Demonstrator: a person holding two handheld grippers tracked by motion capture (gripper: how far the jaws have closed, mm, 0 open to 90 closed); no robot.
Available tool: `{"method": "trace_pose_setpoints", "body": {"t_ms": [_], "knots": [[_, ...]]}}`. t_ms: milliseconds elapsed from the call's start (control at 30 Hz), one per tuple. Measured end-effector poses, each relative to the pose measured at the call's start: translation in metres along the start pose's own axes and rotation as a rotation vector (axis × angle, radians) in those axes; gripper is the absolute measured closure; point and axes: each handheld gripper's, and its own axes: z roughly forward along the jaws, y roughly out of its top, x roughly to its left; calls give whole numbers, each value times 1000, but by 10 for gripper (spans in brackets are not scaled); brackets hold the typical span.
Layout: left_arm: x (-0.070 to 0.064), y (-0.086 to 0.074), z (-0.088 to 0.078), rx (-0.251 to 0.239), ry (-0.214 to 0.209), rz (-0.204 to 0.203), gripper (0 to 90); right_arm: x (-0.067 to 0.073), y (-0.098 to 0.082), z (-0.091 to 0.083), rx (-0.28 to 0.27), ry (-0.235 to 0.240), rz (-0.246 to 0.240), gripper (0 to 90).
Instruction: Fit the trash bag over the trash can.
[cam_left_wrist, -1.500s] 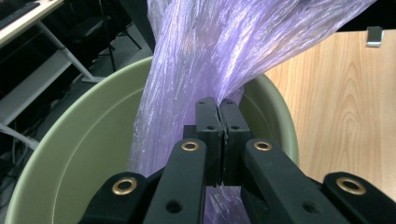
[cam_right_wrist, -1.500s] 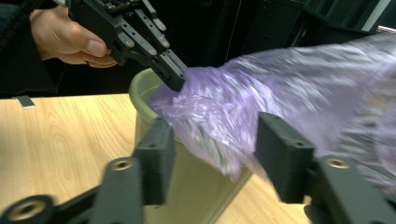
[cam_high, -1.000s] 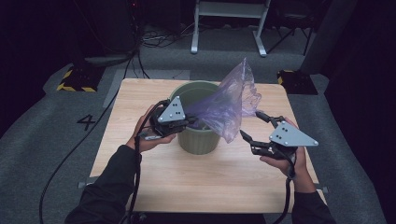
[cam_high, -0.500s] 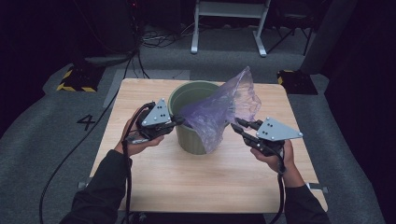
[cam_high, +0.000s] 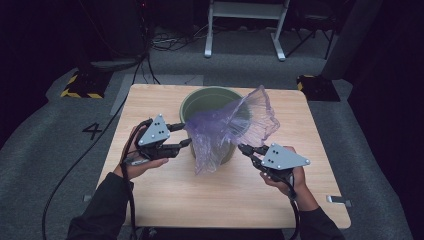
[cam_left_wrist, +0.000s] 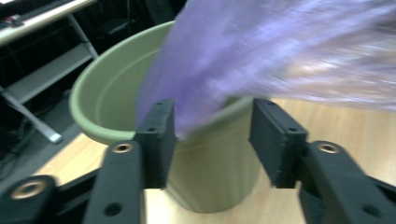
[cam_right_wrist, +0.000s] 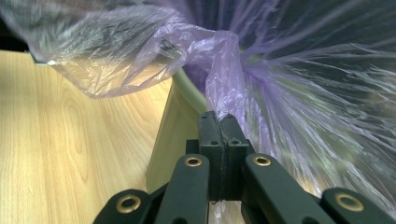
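The right tongs (cam_right_wrist: 219, 123) had just closed and were pressed together on a gathered fold of the thin, crinkled purple plastic bag (cam_high: 230, 130). The left tongs (cam_high: 187, 134) had just been opening; their jaws stood spread with the bag's edge loose between them, no pad pressing it. Against a moment earlier, the bag had passed from the left grip to the right. It draped over the near rim of the round olive-green plastic bin (cam_high: 210, 97) at the middle of the pale wooden worktop (cam_high: 165, 200). Judging by this, the left was free to take a fresh hold to spread the bag over the bin.
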Motion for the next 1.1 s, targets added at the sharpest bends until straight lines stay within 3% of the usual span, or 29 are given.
{"method": "trace_pose_setpoints", "body": {"t_ms": [67,167,500,800,967,1100], "knots": [[-6,-1,-2,-5,5,-12,280,2,-1,0,0,0,-3,900],[-15,-4,-8,-35,-36,-35,193,2,-2,1,2,-7,-7,900],[-53,-5,-24,-61,-90,-14,161,3,-3,5,8,-18,-11,898],[-73,15,-27,-129,-113,-13,154,5,-3,9,16,-22,-25,894],[-80,32,-29,-180,-90,-36,155,7,-3,10,29,-33,-42,894],[-79,43,-21,-175,-25,-29,157,10,-4,11,35,-29,-56,894]]}}
